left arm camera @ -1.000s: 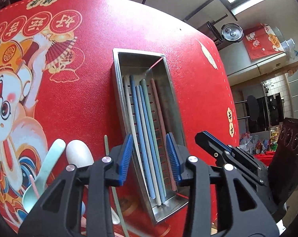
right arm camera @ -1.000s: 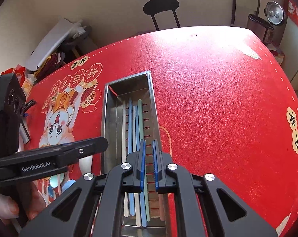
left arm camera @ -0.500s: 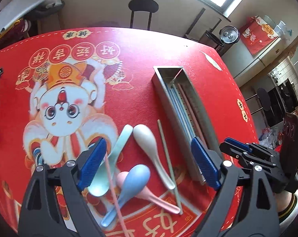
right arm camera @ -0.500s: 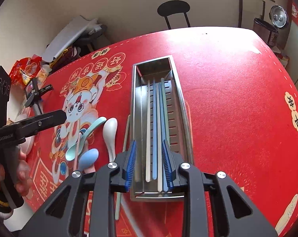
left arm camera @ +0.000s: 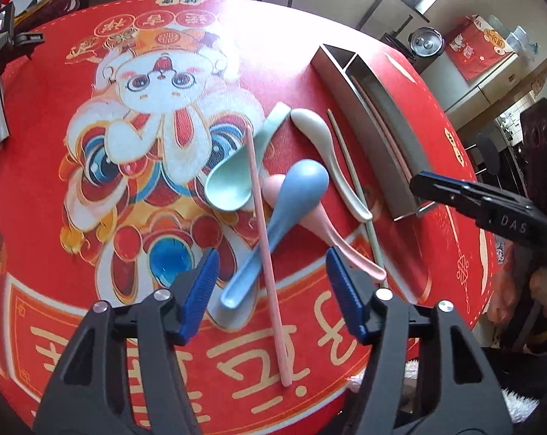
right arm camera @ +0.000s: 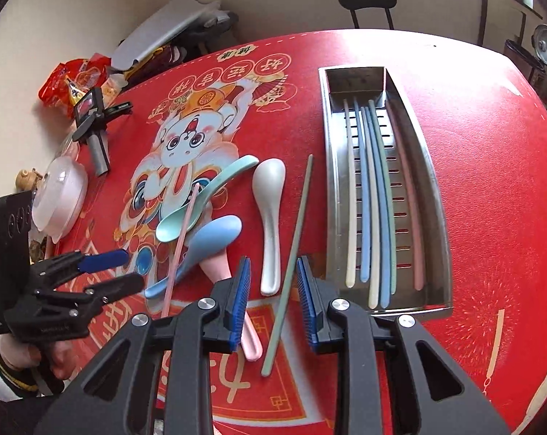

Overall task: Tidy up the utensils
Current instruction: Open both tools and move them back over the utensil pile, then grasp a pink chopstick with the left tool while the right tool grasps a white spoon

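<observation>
Nearest the wrist cameras, the left gripper (left arm camera: 270, 290) hangs over the red tablecloth (right arm camera: 491, 188) with its jaws apart and closing — the pink chopstick (left arm camera: 266, 246) and the handle of the blue spoon (left arm camera: 273, 224) lie on the cloth below the gap, neither one pressed. The right gripper (right arm camera: 273, 297) has its jaws slightly apart and empty, the green chopstick (right arm camera: 291, 253) lying on the cloth beneath the gap.

Taking the steel tray (right arm camera: 433, 188) as the landmark: the green chopstick lies just beside its left wall, roughly parallel to it. Further left of the tray lies the white spoon (right arm camera: 270, 210), then the heap — blue spoon over pink spoon (left arm camera: 309, 214), with the mint spoon (right arm camera: 201, 199) beyond and the pink chopstick laid across it. Inside the tray lie long chopsticks side by side — white, blue, green and pink. Far beyond the tray's back end stands a black chair (right arm camera: 367, 0).
</observation>
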The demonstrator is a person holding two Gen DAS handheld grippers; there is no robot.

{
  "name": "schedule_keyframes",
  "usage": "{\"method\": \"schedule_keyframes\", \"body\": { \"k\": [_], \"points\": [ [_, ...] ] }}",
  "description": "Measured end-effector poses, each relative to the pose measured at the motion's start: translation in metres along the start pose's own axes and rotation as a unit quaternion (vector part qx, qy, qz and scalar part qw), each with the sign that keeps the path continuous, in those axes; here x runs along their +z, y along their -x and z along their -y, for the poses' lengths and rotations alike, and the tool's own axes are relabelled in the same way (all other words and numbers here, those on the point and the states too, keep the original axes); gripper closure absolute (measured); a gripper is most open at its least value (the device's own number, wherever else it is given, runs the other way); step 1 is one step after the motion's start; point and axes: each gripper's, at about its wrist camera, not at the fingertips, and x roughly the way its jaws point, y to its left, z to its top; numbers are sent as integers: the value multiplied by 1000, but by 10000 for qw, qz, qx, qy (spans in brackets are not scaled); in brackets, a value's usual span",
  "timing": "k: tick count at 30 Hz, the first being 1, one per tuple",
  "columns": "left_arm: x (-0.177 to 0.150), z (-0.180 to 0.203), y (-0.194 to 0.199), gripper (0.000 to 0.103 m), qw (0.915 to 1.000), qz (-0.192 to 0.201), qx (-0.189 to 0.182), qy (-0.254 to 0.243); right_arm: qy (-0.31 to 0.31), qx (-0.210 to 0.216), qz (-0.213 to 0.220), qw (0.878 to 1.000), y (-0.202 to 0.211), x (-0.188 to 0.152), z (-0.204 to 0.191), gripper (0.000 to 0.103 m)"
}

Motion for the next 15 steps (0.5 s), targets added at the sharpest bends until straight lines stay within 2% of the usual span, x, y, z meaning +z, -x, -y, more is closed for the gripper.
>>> {"method": "schedule_keyframes", "body": {
  "k": [2,6,8,15],
  "points": [
    [-3,-1,-6,52,10000,-45,-45,4,125,-20,-62,9999,-4,1,-6,77],
    [2,-7,-12,57,9999,13,-65,107,357,-62,-233,9991,-16,8,-16,77],
    [6,-11,-17,63,9996,-17,-91,248,434,-111,-315,9985,-24,15,-19,77],
    [15,-20,-25,69,9987,41,-328,394,688,-322,-600,9953,-55,49,-32,77]
  ]
}}
